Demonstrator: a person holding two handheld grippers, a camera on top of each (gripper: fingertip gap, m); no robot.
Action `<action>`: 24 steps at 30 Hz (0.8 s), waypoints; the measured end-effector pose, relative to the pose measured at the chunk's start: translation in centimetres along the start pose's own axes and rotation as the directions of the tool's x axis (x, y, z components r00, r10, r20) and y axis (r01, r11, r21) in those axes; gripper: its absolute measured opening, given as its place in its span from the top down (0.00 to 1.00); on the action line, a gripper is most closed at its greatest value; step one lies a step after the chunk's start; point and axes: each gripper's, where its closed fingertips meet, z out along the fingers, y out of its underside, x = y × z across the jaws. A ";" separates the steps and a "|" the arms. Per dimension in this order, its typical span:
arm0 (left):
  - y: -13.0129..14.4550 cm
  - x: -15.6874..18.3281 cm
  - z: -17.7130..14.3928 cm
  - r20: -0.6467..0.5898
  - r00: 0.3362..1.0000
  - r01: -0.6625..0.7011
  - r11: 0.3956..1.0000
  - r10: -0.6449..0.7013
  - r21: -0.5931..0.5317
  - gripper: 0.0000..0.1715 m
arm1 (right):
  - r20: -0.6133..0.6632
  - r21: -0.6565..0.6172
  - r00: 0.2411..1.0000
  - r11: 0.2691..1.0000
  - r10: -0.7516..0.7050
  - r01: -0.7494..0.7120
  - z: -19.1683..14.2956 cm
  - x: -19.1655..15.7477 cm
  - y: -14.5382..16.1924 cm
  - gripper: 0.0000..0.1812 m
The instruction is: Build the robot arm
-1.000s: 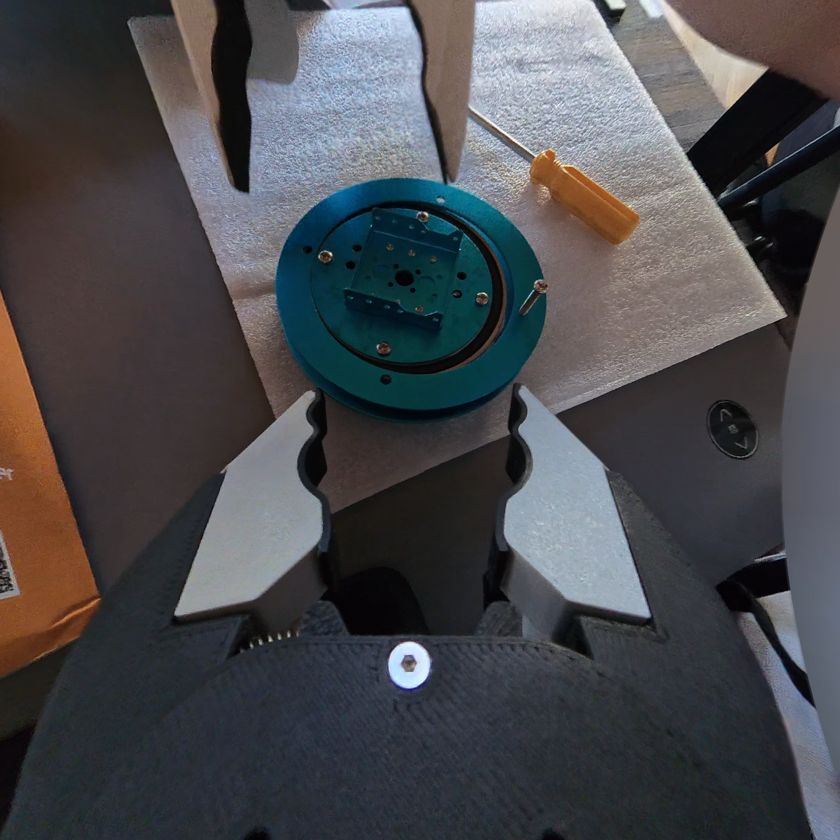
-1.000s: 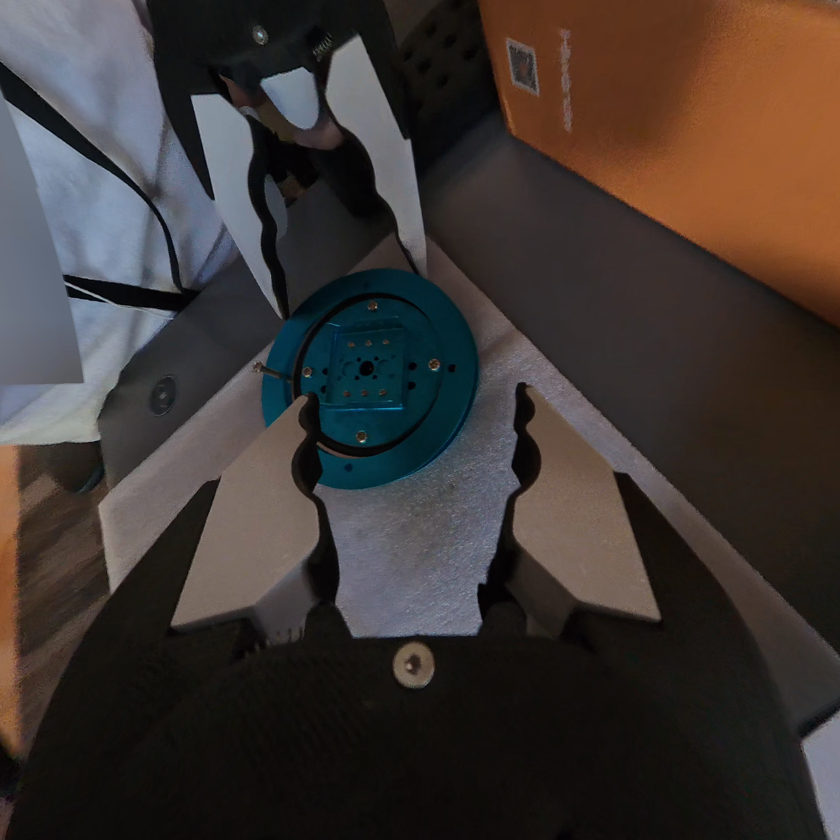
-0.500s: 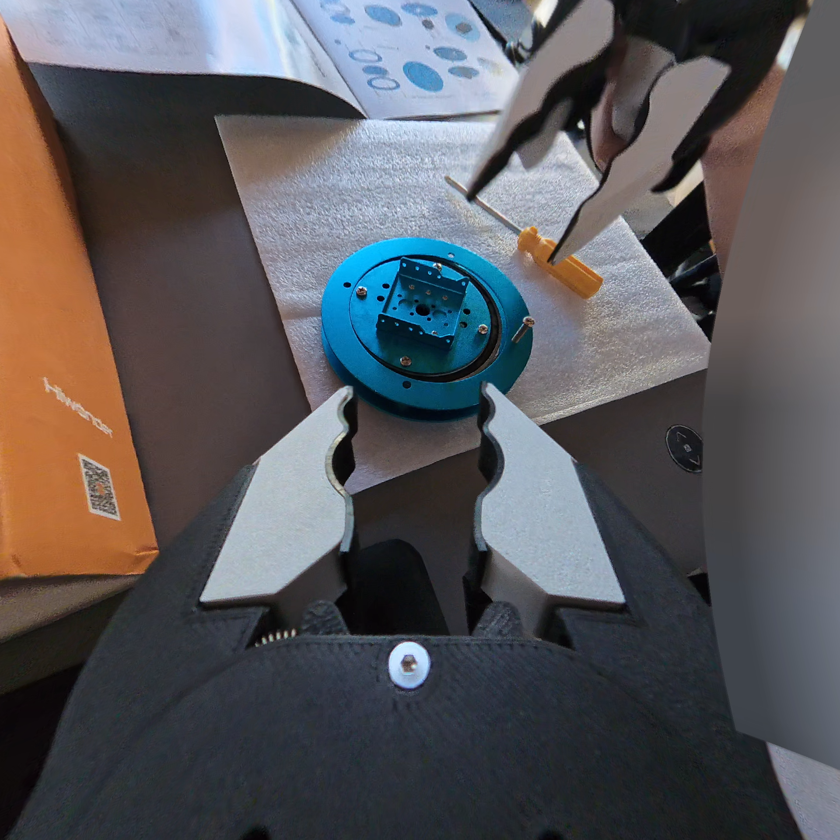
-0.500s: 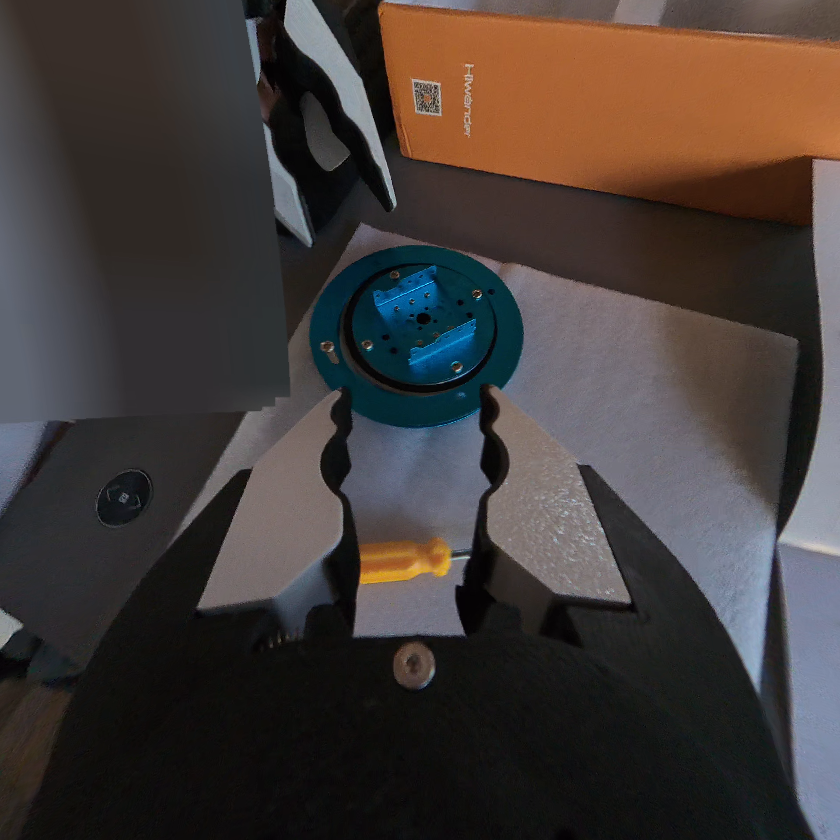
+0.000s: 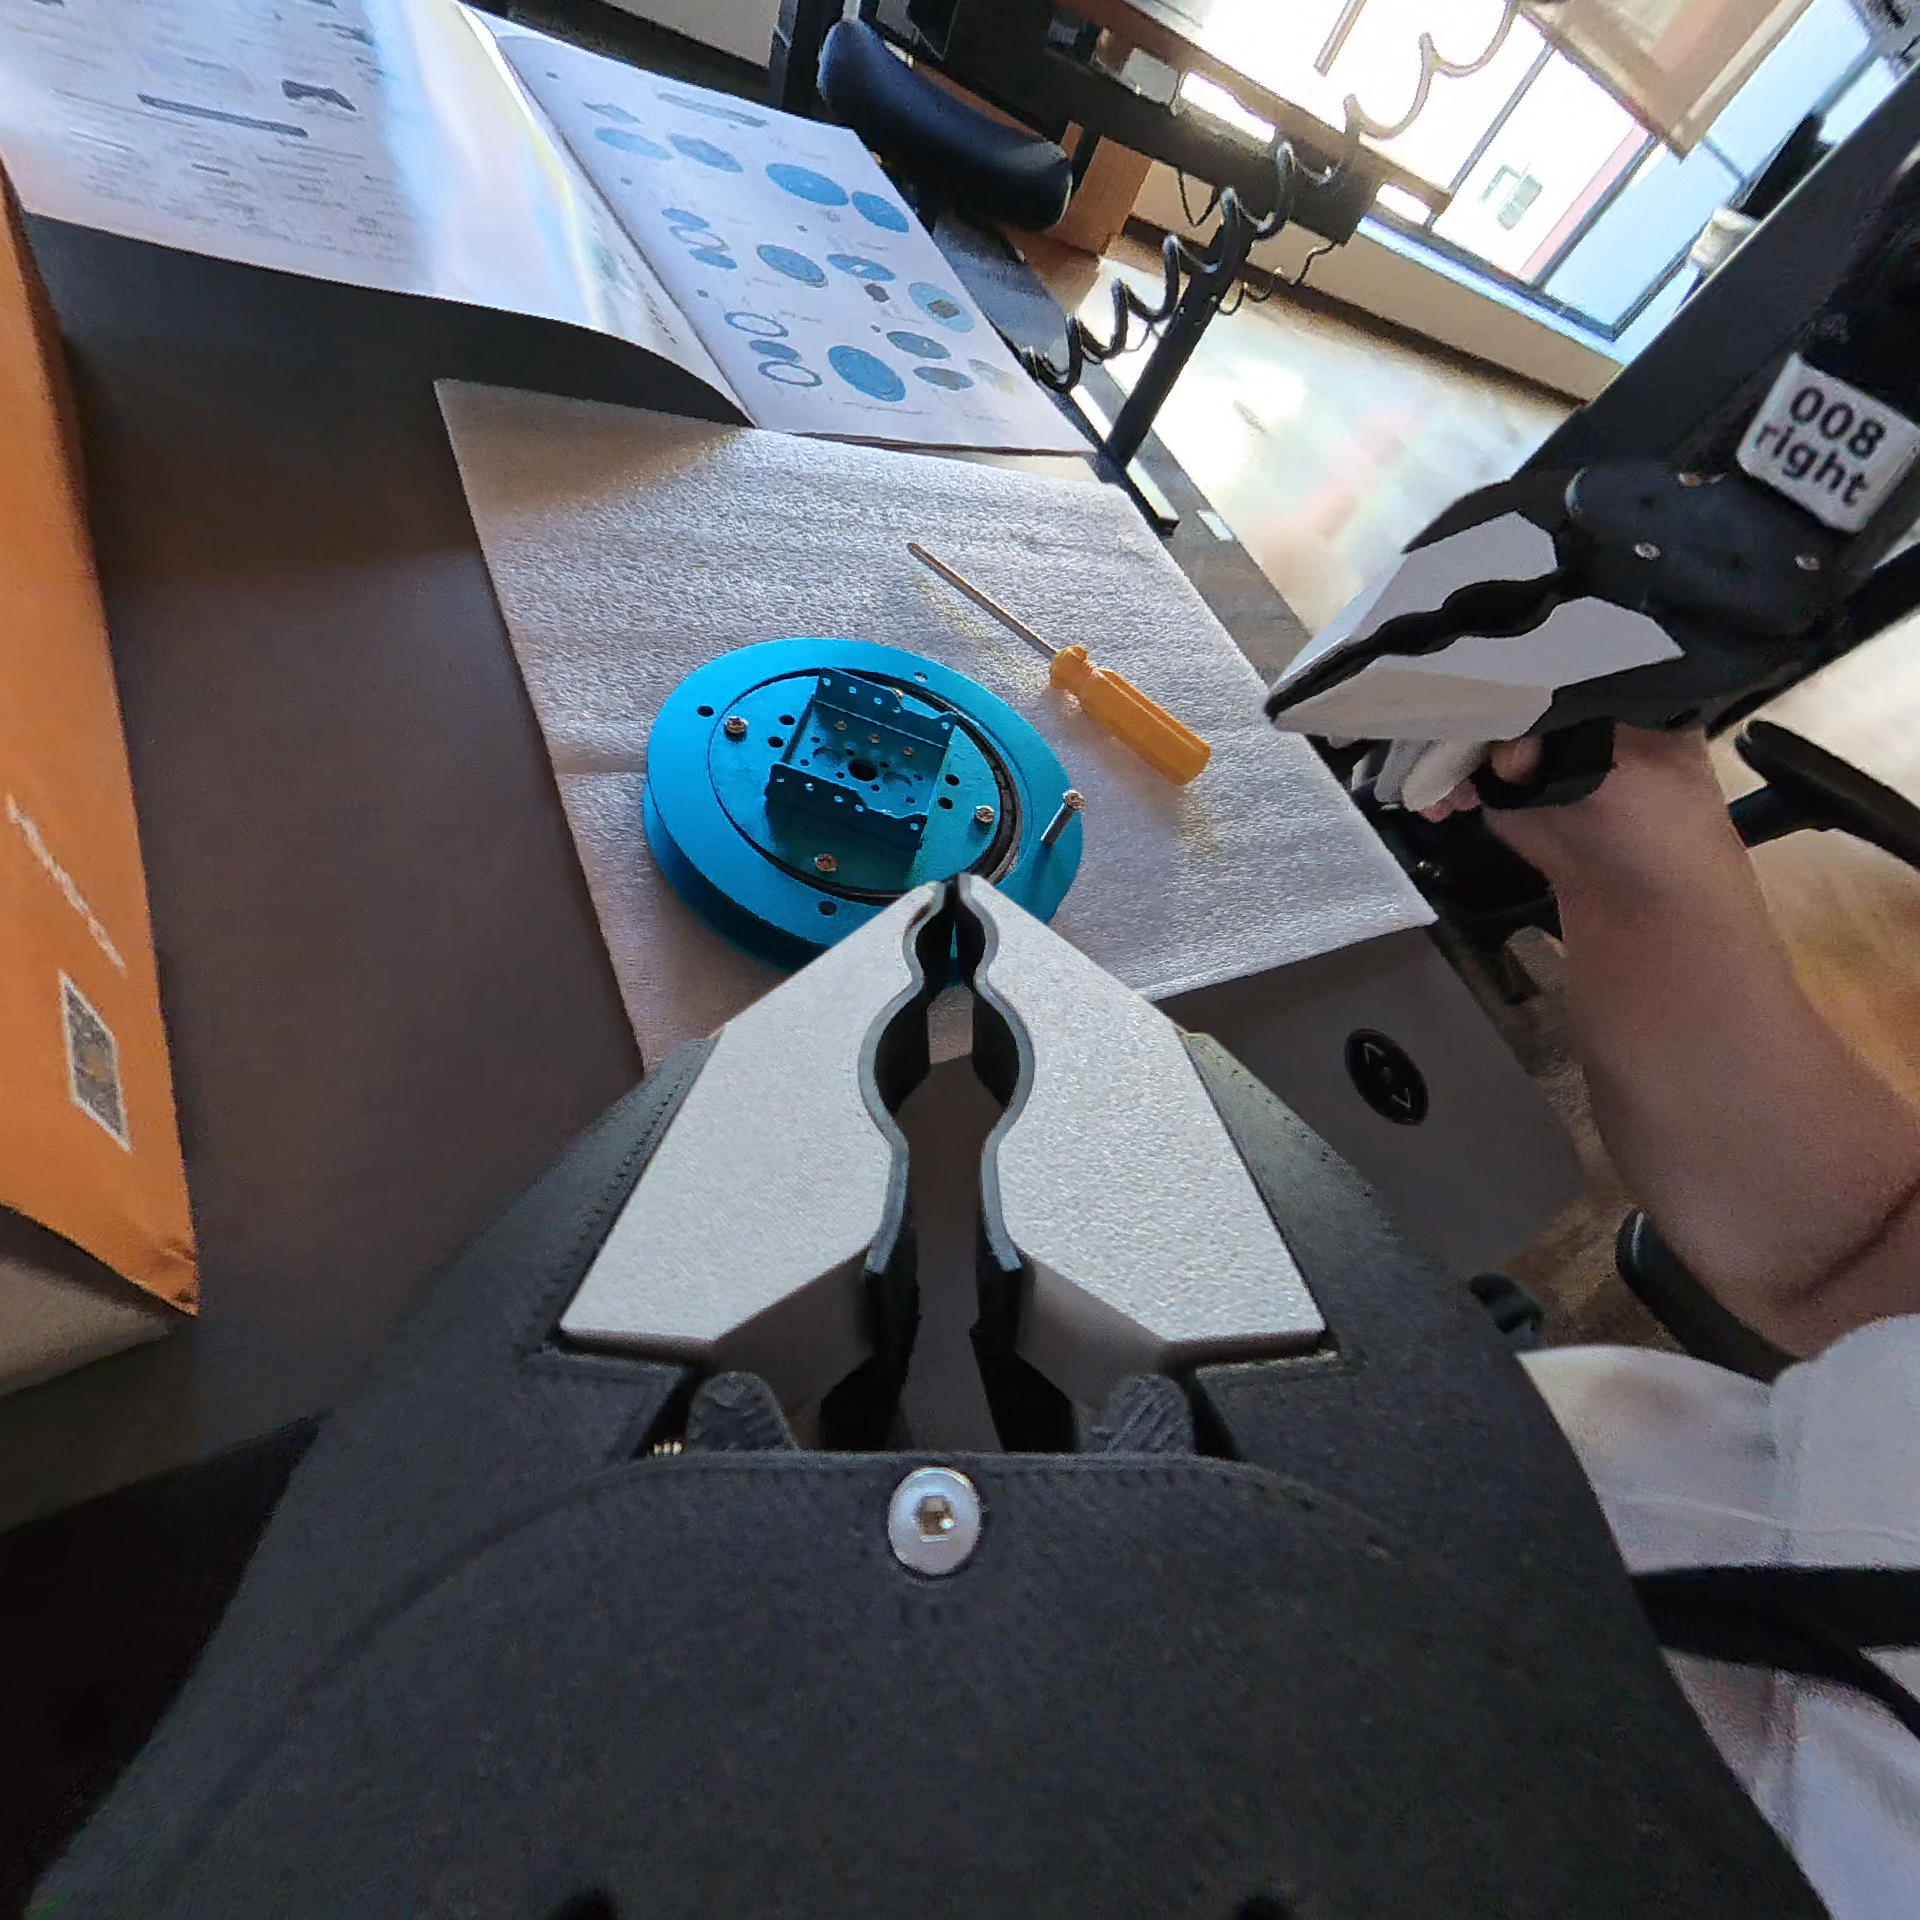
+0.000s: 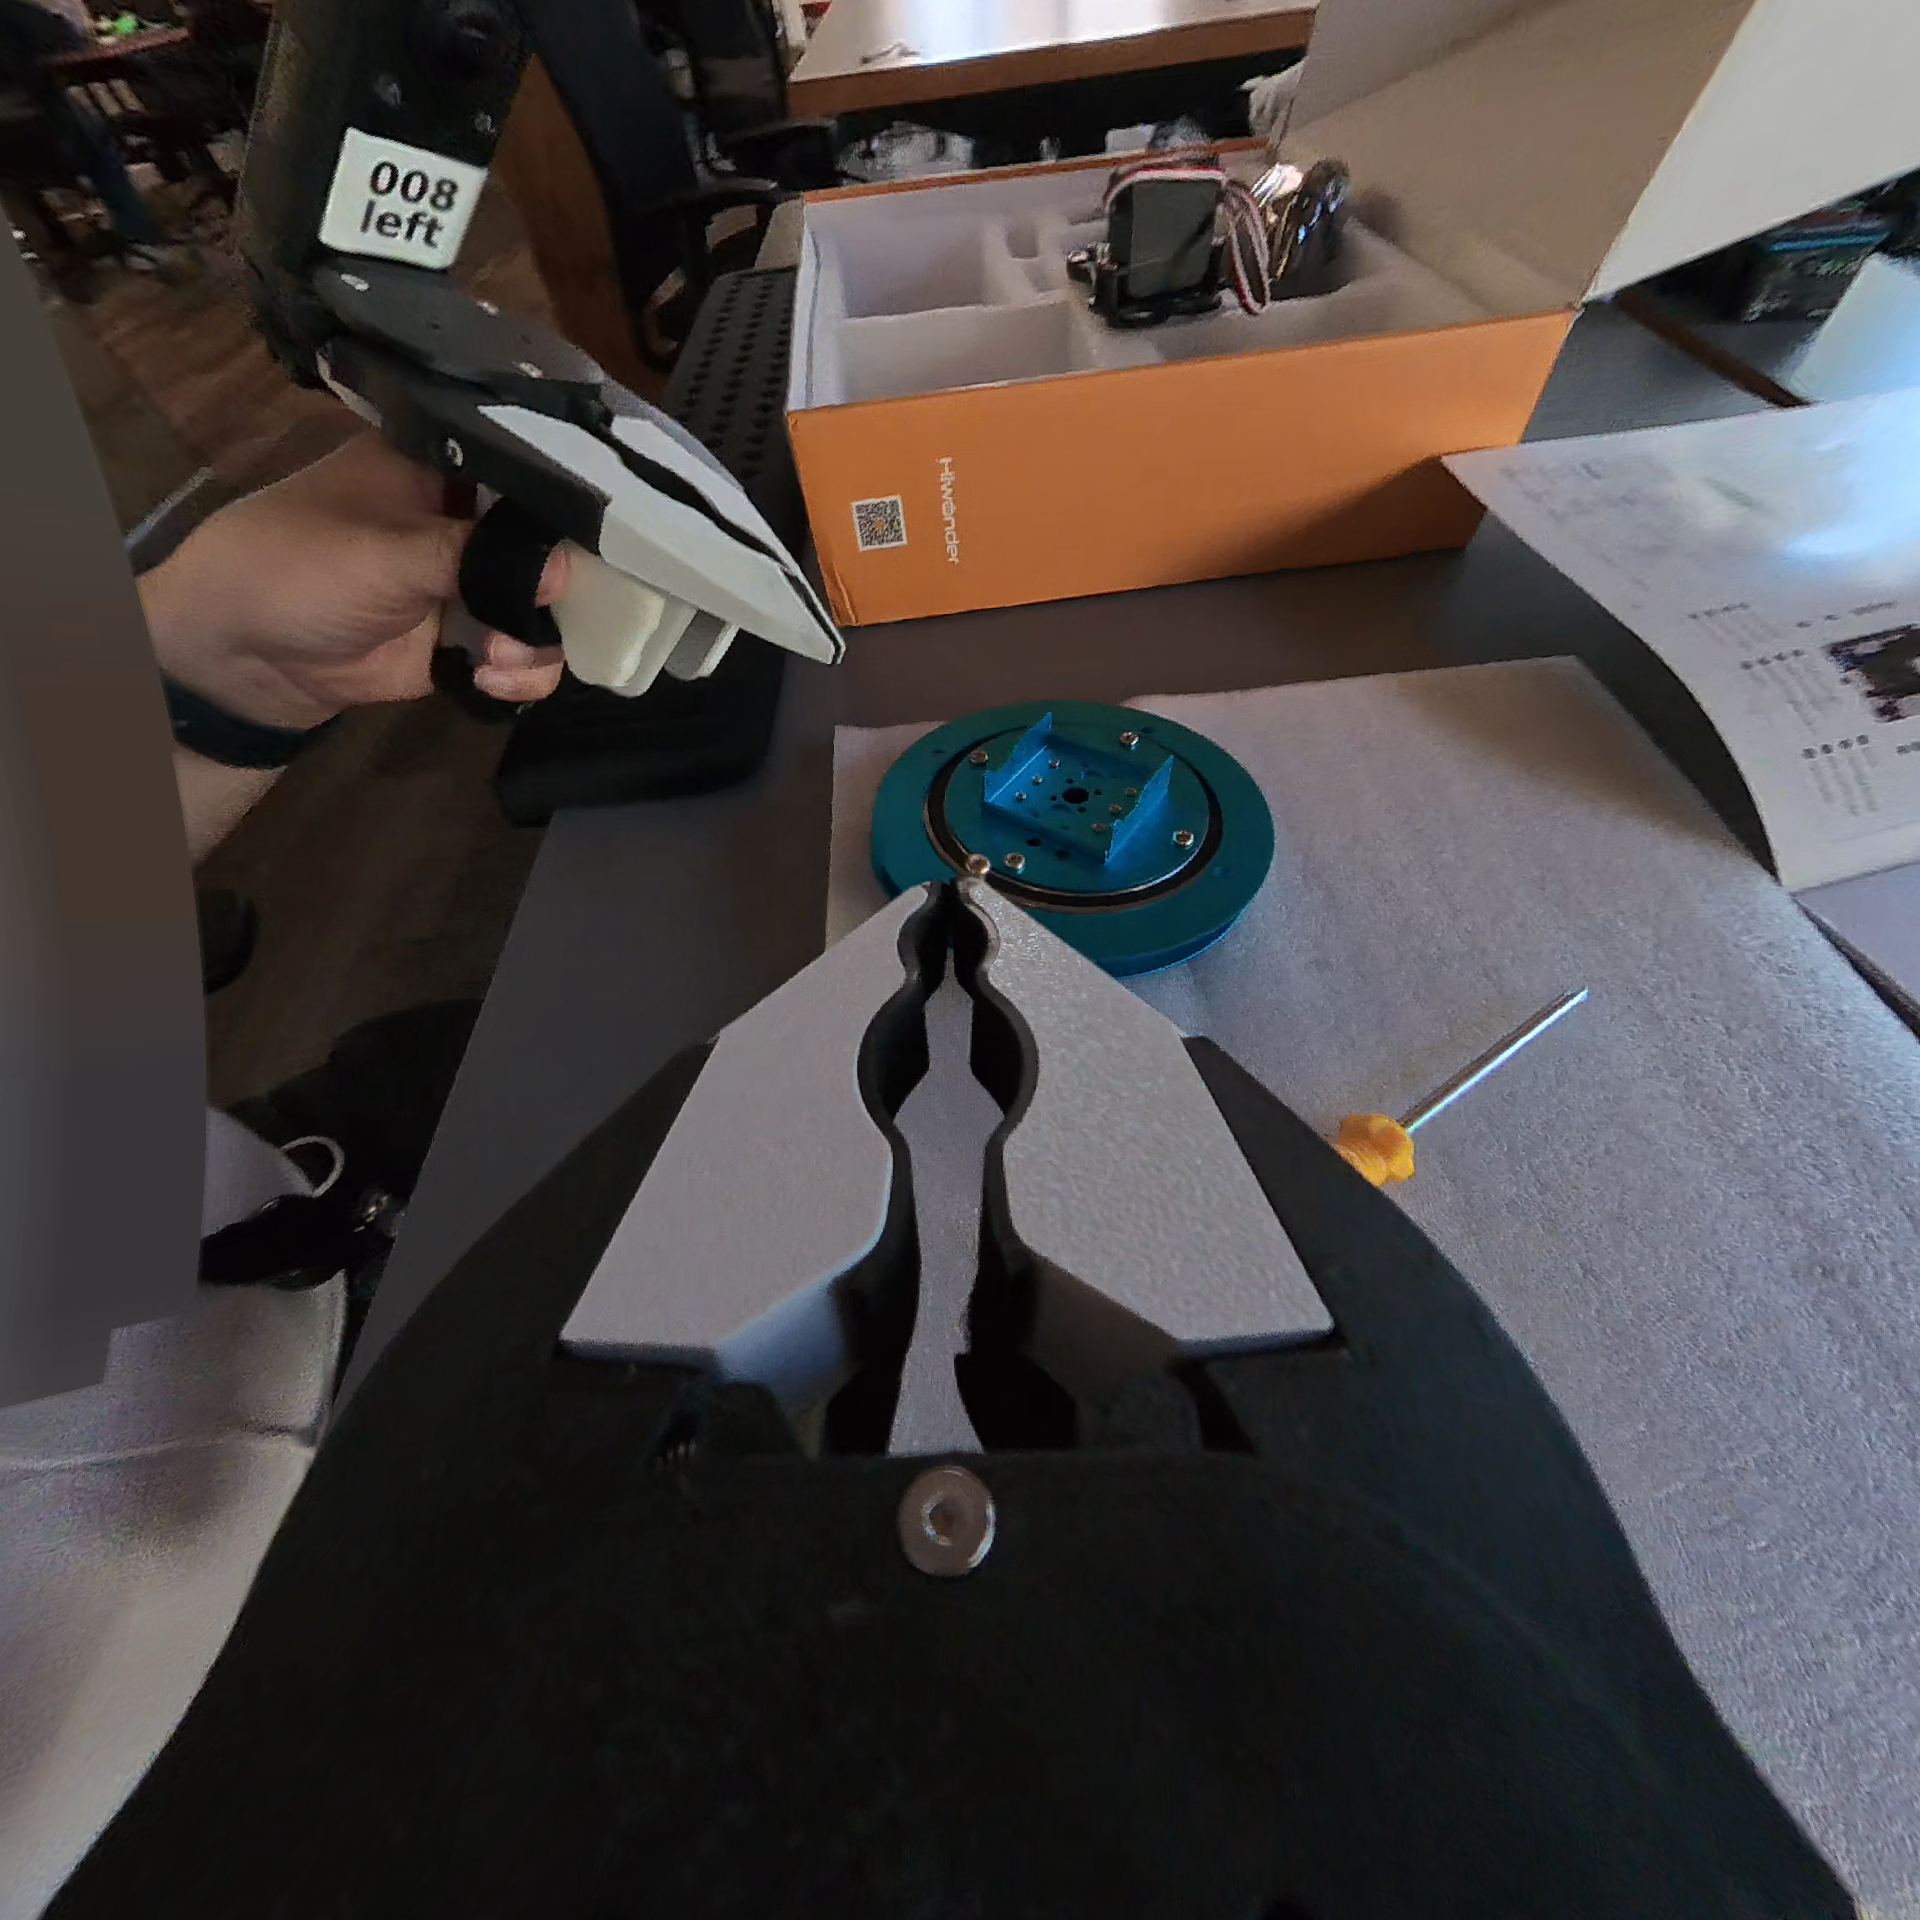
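Where jaws meet, white tag point(image 6: 403, 206), orange box point(image 6: 1143, 488) printed.

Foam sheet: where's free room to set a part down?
Bare foam sheet between the blue disc and the open manual, and near of the yellow screwdriver. Also dark tabletop between sheet and orange box. Crowded around disc, screwdriver.

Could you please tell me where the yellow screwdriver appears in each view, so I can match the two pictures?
Left wrist view: the screwdriver lies right of centre on the foam sheet, right of the blue disc.
Right wrist view: it shows at mid-right, its handle mostly hidden behind the right tool's body, shaft pointing up-right.
Shared landmark: the blue disc, centred above the tool tips in both.
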 end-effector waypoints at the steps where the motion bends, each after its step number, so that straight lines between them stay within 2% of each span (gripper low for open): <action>1: 0.1 0.1 -0.1 0.002 1.000 0.011 1.000 -0.011 0.011 1.00 | -0.020 0.009 1.000 1.000 -0.008 0.008 0.0 -0.2 -0.2 1.00; 6: 0.2 1.3 -0.3 -0.056 0.998 0.034 0.997 -0.031 0.066 0.90 | -0.036 0.076 0.999 0.997 0.034 -0.031 0.1 -1.1 -1.2 0.99; 9: 0.3 2.0 0.0 -0.024 0.998 -0.059 0.996 0.060 0.067 0.88 | -0.067 0.086 0.990 0.990 0.120 -0.115 1.2 -0.6 -0.8 0.88; 11: 0.3 2.5 0.2 0.009 0.993 -0.118 0.992 0.118 0.051 0.82 | -0.110 0.136 0.977 0.977 0.182 -0.167 1.7 0.1 -0.8 0.88; 14: -0.1 2.8 0.5 0.060 0.982 -0.187 0.979 0.182 0.087 0.84 | -0.158 0.261 0.954 0.942 0.256 -0.210 1.3 0.6 -1.9 0.89; 18: 0.4 3.6 0.4 0.067 0.972 -0.232 0.968 0.226 0.096 0.88 | -0.243 0.299 0.939 0.940 0.244 -0.167 -1.2 1.1 -2.4 0.94; 21: -0.2 3.7 -0.8 0.123 0.952 -0.297 0.944 0.281 0.143 0.98 | -0.408 0.262 0.892 0.961 0.196 -0.092 -3.8 2.7 -1.3 0.94; 22: -0.4 3.8 -1.2 0.124 0.952 -0.298 0.942 0.281 0.156 0.98 | -0.462 0.219 0.869 0.973 0.174 -0.079 -4.3 3.4 -0.3 0.90; 23: -0.6 4.1 -1.5 0.109 0.955 -0.290 0.943 0.274 0.165 0.98 | -0.486 0.168 0.857 0.981 0.172 -0.101 -4.4 3.7 0.8 0.85; 24: -0.7 4.5 -1.8 0.089 0.960 -0.279 0.945 0.267 0.172 0.99 | -0.491 0.123 0.852 0.982 0.183 -0.141 -4.2 3.8 2.0 0.84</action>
